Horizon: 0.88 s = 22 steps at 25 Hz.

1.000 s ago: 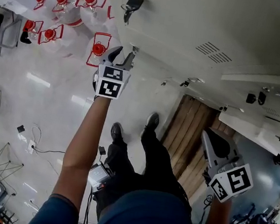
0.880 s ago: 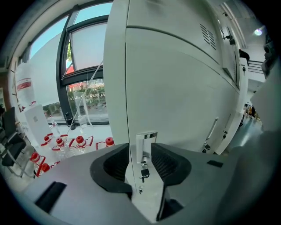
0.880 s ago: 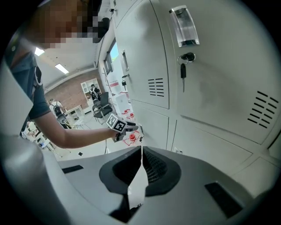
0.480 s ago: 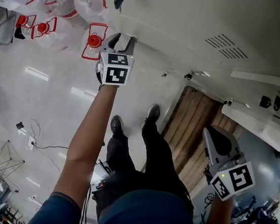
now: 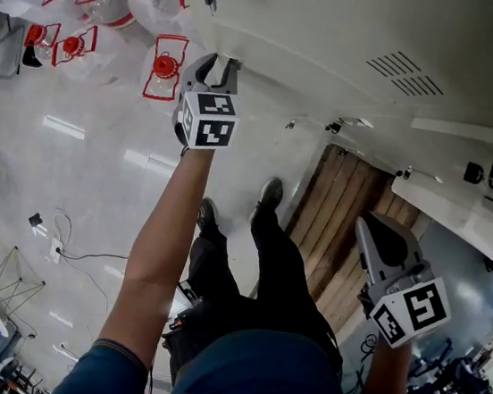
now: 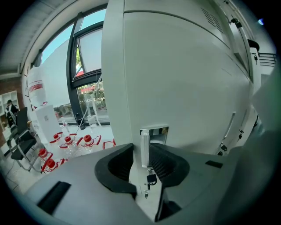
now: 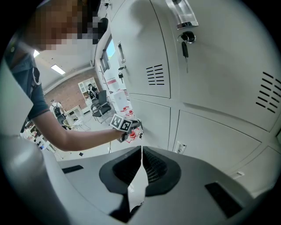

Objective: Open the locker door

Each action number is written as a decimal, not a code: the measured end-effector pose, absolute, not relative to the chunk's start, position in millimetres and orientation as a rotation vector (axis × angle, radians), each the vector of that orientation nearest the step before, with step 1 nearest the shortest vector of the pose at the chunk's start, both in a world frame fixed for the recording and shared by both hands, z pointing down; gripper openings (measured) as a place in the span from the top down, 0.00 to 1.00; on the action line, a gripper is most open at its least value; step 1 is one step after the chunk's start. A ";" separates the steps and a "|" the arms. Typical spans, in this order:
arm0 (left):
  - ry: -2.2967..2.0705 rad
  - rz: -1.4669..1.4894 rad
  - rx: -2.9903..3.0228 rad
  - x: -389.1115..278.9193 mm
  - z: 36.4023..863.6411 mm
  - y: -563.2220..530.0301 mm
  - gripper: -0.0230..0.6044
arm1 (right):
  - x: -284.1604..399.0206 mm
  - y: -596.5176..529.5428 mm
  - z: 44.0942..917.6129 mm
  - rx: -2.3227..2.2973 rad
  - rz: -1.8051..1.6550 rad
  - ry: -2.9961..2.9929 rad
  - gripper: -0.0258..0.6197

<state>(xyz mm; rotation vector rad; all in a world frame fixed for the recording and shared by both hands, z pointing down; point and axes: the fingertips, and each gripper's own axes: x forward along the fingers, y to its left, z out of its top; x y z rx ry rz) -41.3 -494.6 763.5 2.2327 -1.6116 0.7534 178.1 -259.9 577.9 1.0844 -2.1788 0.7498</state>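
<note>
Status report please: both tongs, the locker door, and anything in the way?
Left tongs closing around door handle, not yet gripping. Right tongs shut, empty. Locker door closed. Key hangs below handle, clear of tongs.

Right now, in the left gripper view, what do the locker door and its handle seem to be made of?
Locker door: probably painted sheet metal, cream, semi-gloss; smooth with a soft sheen and punched vent slots. Handle: seemingly clear plastic, translucent, set in a shiny chrome-like recess.
</note>
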 end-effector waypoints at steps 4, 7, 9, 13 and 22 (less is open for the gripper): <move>-1.587 0.773 2.267 -42.9 762.8 -487.7 0.76 | 174.5 -257.6 577.1 1.086 0.748 -2.177 0.90; -1.571 0.780 2.281 -44.9 762.6 -479.2 0.76 | 170.0 -255.4 575.7 1.085 0.748 -2.180 0.90; -1.563 0.789 2.289 -46.9 762.5 -472.3 0.76 | 166.8 -254.2 574.5 1.084 0.745 -2.185 0.90; -1.516 0.833 2.318 -49.1 763.2 -456.7 0.76 | 160.3 -250.6 572.8 1.081 0.742 -2.191 0.90; -1.397 0.952 2.396 -61.2 761.1 -414.7 0.88 | 138.8 -243.0 559.6 1.070 0.709 -2.226 0.90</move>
